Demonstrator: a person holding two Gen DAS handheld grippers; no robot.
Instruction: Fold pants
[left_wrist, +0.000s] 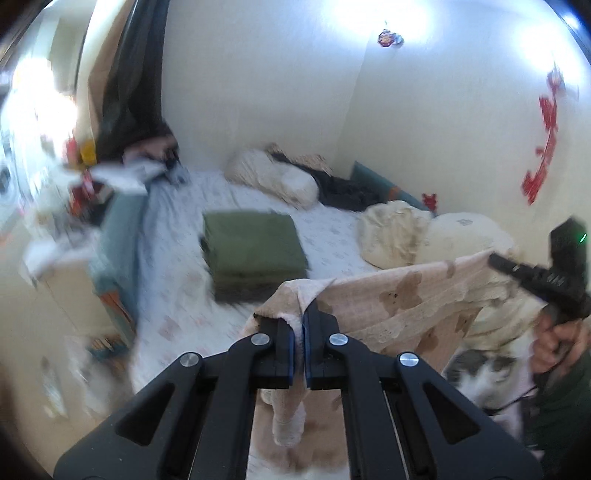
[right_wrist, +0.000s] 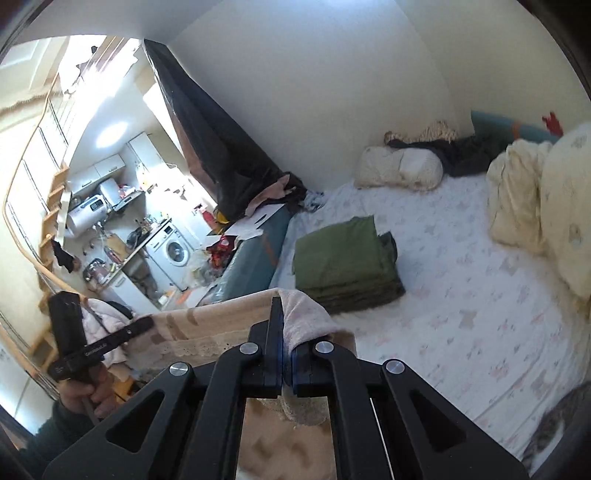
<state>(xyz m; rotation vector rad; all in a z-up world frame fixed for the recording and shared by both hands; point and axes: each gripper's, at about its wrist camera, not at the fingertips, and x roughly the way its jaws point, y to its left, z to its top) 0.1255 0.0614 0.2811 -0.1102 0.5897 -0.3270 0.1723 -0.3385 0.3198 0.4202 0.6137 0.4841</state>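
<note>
Now pants (left_wrist: 399, 295) clamped btwn both grippers — taut.

Bright daylight floods in from ten o'clock. Glare whitens the wall (left_wrist: 369, 22) at twelve. Left view smears with motion blur; edges curve.

A lived-in home: a bed (right_wrist: 461, 295) with pillows (right_wrist: 402, 168) along its far edge fills this room, and a washing machine (right_wrist: 173, 253) stands in the cluttered kitchen beyond.
</note>
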